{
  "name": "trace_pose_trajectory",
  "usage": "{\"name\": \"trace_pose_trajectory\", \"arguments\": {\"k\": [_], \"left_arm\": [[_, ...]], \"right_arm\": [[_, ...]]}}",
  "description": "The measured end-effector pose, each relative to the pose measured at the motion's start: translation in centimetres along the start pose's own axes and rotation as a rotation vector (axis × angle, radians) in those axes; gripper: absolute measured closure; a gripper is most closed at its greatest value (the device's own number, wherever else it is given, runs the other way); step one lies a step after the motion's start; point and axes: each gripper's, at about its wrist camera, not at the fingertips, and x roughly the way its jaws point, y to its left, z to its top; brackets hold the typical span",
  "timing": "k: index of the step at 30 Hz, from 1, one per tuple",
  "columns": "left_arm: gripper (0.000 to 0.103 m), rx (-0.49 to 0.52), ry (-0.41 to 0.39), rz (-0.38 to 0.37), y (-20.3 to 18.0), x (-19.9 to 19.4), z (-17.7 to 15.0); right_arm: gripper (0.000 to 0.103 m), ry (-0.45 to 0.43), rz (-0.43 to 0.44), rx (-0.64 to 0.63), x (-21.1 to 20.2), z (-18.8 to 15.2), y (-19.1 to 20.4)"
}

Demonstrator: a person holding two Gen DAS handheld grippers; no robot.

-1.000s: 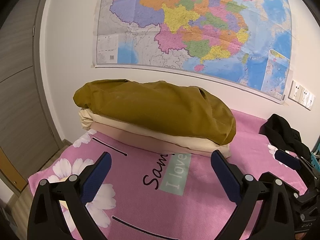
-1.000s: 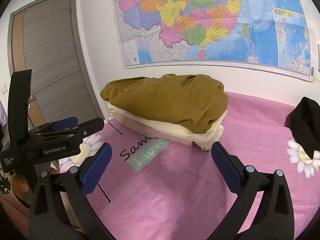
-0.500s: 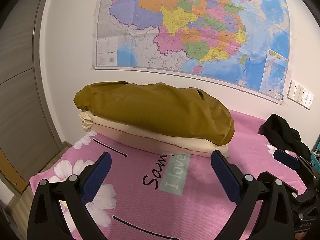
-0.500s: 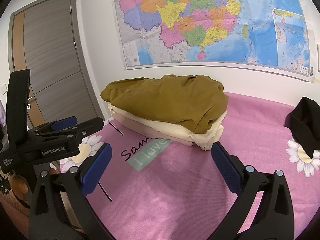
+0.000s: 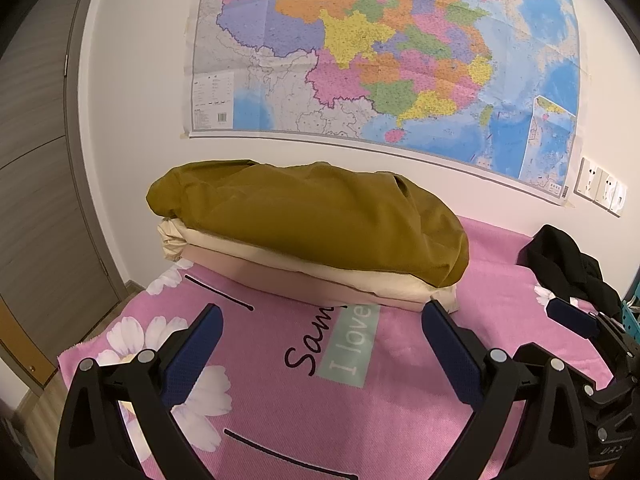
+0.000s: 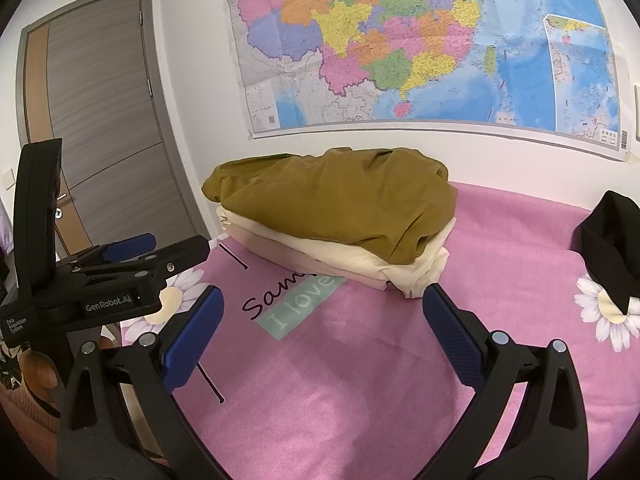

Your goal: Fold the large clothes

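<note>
A stack of folded clothes lies at the far side of the pink bed: an olive-brown garment [image 5: 312,220] [image 6: 340,204] on top of cream [image 5: 304,264] [image 6: 360,260] and pale pink ones. A black garment [image 5: 568,264] [image 6: 612,244] lies crumpled at the right. My left gripper [image 5: 320,344] is open and empty above the pink cover, short of the stack. My right gripper [image 6: 320,328] is open and empty too. The left gripper also shows in the right wrist view [image 6: 120,272], at the left.
The pink cover [image 5: 360,408] [image 6: 360,380] has daisies and printed words. A wall map [image 5: 380,52] hangs behind the bed. A grey door [image 6: 100,120] stands at the left. Wall sockets [image 5: 600,192] are at the right. The bed's left edge drops to the floor.
The left wrist view has drifted slightly, so the stack sits a little lower in frame. Both grippers stay open and empty.
</note>
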Motion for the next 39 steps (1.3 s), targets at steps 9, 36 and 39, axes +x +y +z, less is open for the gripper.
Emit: {"name": "trace_pose_trajectory", "arguments": {"k": [9, 36, 39], "left_arm": [[0.007, 0.001, 0.005, 0.002, -0.02, 0.12, -0.22], [0.007, 0.004, 0.016, -0.001, -0.26, 0.40, -0.68], [0.007, 0.002, 0.019, -0.002, -0.31, 0.53, -0.75]], "right_arm": [[0.005, 0.002, 0.001, 0.000, 0.05, 0.03, -0.01], [0.005, 0.007, -0.003, 0.009, 0.16, -0.15, 0.11], [0.005, 0.007, -0.001, 0.010, 0.15, -0.14, 0.06]]}}
